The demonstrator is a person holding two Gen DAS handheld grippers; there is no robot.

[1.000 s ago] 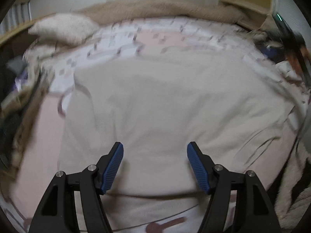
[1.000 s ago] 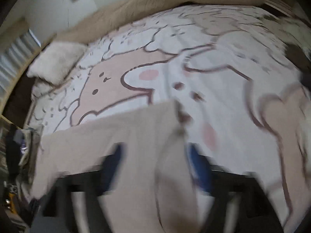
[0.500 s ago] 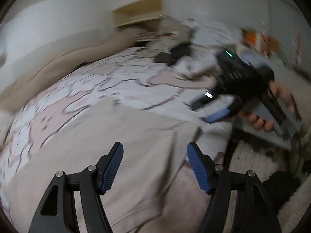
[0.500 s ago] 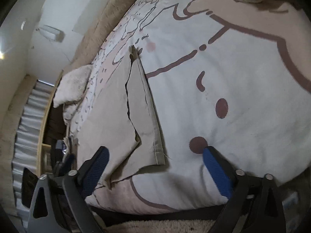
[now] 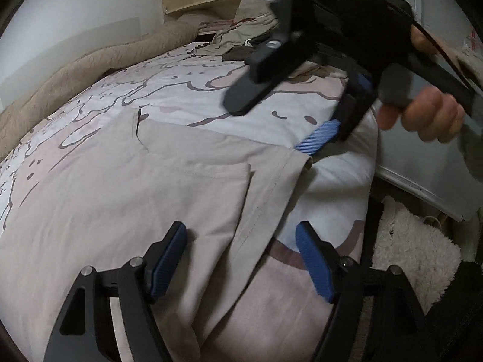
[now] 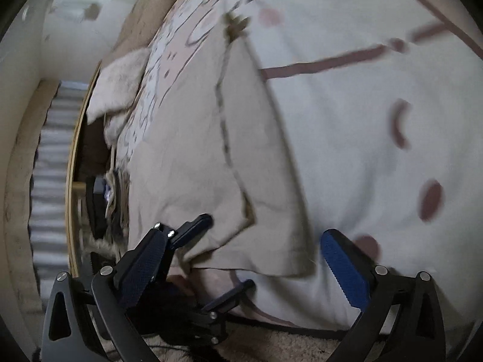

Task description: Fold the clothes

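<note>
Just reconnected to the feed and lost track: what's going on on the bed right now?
A person with a two-finger gripper in each hand is folding a beige cotton garment spread on the cartoon-print duvet. One flap is already folded over. The left gripper straddles the garment's hemmed edge near the bed's edge, its jaws opening and gripping nothing. The right gripper hovers wide open over the garment's corner, holding nothing.

The beige garment [image 5: 126,199] ran off the lower left of the left wrist frame, its full shape unseen. The right tongs [image 5: 280,96], at upper right there, were motion-blurred and cut by the top edge. In the right wrist frame the bedspread's [image 6: 377,150] brown pattern was smeared, and the left tongs [image 6: 232,253] partly hid the garment's near corner.
</note>
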